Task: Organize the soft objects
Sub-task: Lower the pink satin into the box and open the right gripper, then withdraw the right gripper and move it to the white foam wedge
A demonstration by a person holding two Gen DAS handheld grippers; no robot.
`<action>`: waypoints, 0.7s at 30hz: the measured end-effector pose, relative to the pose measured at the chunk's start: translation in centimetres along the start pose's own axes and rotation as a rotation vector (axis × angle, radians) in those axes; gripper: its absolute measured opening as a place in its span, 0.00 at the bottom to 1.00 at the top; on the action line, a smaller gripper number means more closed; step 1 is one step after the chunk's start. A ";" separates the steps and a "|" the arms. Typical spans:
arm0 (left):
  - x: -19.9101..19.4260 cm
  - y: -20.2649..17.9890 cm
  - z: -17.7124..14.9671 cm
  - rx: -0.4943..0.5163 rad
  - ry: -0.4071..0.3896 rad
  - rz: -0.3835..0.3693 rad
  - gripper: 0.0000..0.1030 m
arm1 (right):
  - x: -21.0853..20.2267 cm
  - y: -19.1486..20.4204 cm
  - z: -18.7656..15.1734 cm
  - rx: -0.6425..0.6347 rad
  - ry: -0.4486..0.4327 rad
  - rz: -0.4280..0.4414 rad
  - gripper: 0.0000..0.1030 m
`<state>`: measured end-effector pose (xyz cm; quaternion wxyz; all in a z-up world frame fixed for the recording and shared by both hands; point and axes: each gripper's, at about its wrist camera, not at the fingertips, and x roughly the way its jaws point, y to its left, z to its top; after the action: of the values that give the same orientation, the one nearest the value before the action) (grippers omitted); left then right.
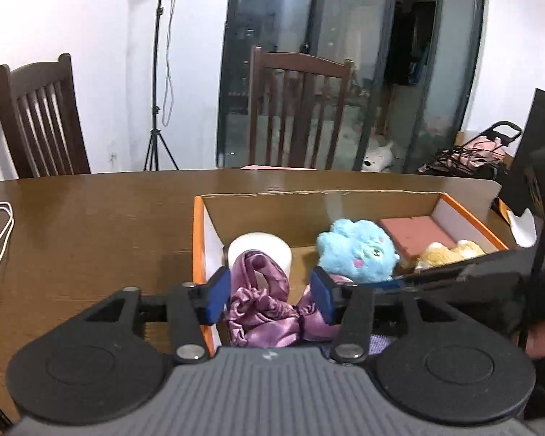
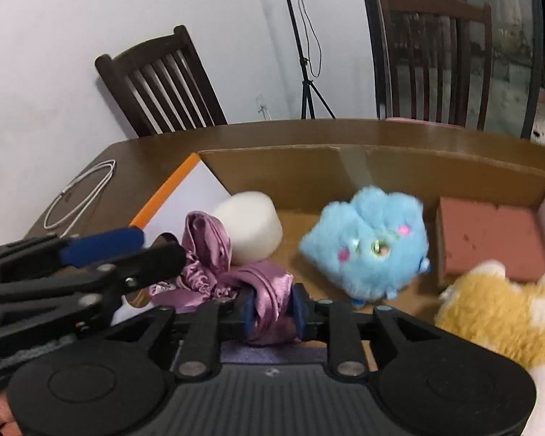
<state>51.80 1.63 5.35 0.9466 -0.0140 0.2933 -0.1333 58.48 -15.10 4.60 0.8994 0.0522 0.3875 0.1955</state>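
Note:
A purple satin cloth (image 1: 263, 305) lies in the front left of an open cardboard box (image 1: 308, 196) with orange edges. My left gripper (image 1: 268, 296) is open, its blue pads on either side of the cloth. My right gripper (image 2: 274, 310) is shut on a fold of the same purple cloth (image 2: 268, 305). In the box also lie a white foam cylinder (image 2: 250, 225), a fluffy blue plush (image 2: 370, 243), a pink foam block (image 2: 490, 239) and a yellow-and-white plush (image 2: 508, 312). The left gripper also shows at the left of the right wrist view (image 2: 90, 254).
The box sits on a brown wooden table (image 1: 90, 225). A white cable (image 2: 80, 196) lies on the table at the left. Two dark wooden chairs (image 1: 40, 116) stand behind the table, with a tripod stand (image 1: 158, 109) and glass doors beyond.

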 end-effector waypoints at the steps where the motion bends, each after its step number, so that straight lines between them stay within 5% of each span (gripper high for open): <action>1: -0.1 0.2 0.0 -0.008 -0.006 -0.005 0.57 | -0.2 -0.1 0.0 0.007 -0.003 -0.002 0.33; 3: -0.4 0.3 0.1 0.000 -0.018 -0.012 0.61 | -0.6 -0.2 0.2 0.020 0.003 -0.040 0.51; 7: -2.0 -0.4 0.8 0.017 -0.064 -0.002 0.63 | -4.1 -0.2 -0.3 0.011 -0.057 -0.041 0.51; 13: -7.3 -4.4 -0.2 0.073 -0.156 -0.011 0.73 | -14.0 -0.8 -1.8 -0.028 -0.237 -0.082 0.67; 16: -10.6 -6.6 -1.0 0.127 -0.212 -0.036 0.81 | -19.0 -1.5 -3.4 -0.071 -0.309 -0.142 0.73; 21: -15.7 -8.6 -2.8 0.178 -0.234 -0.024 0.82 | -25.0 -1.8 -7.2 -0.127 -0.387 -0.224 0.82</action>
<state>35.70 -2.47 12.61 0.9702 0.0510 0.1675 -0.1677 38.29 -26.95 16.09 0.9745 -0.0112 0.1983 0.1047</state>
